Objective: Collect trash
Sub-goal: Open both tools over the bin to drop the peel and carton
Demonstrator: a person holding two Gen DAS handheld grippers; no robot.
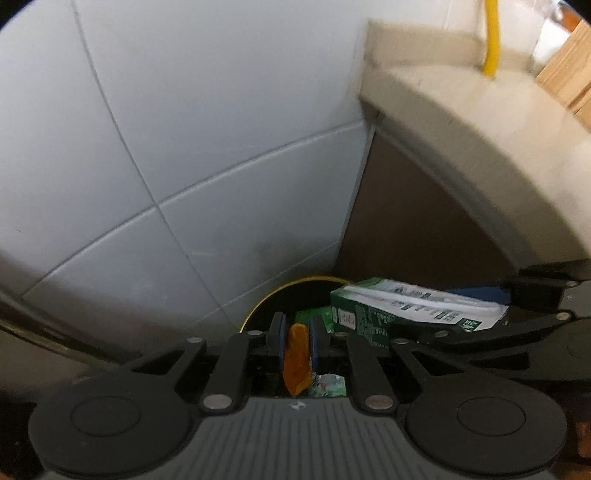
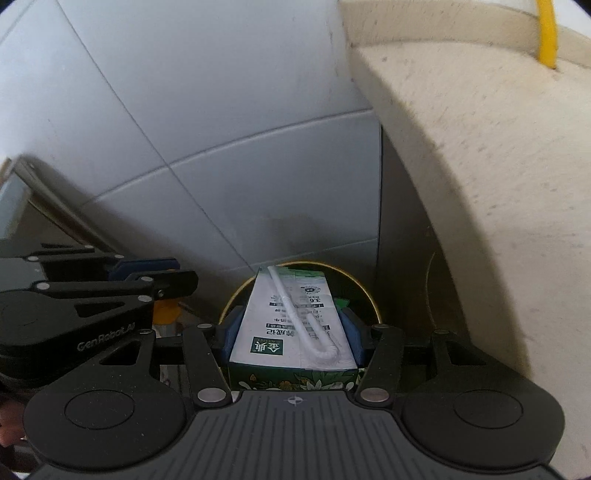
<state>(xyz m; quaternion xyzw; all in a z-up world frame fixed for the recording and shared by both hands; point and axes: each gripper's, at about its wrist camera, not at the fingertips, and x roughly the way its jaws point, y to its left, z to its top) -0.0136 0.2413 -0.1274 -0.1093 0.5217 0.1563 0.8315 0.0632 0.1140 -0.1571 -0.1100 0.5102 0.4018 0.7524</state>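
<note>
The left tongs are pinched nearly together on a thin, crinkled orange scrap of wrapper, which hangs down between the blue pads. The right tongs stand about half open, and their blue pads press on both long sides of a green-and-white rectangular milk carton with a white bendy straw stuck to its upper face. Both pairs point steeply down over a dark round bin with a thin yellow rim, and the carton's far end reaches out over the bin's mouth. Seen from the left wrist, the carton lies just beside the orange scrap, with a bit of green packaging showing lower down in the bin. Behind the bin rises a wall of pale grey tiles. To the right a thick beige stone table overhangs close by, and a yellow pipe meets its top.
</note>
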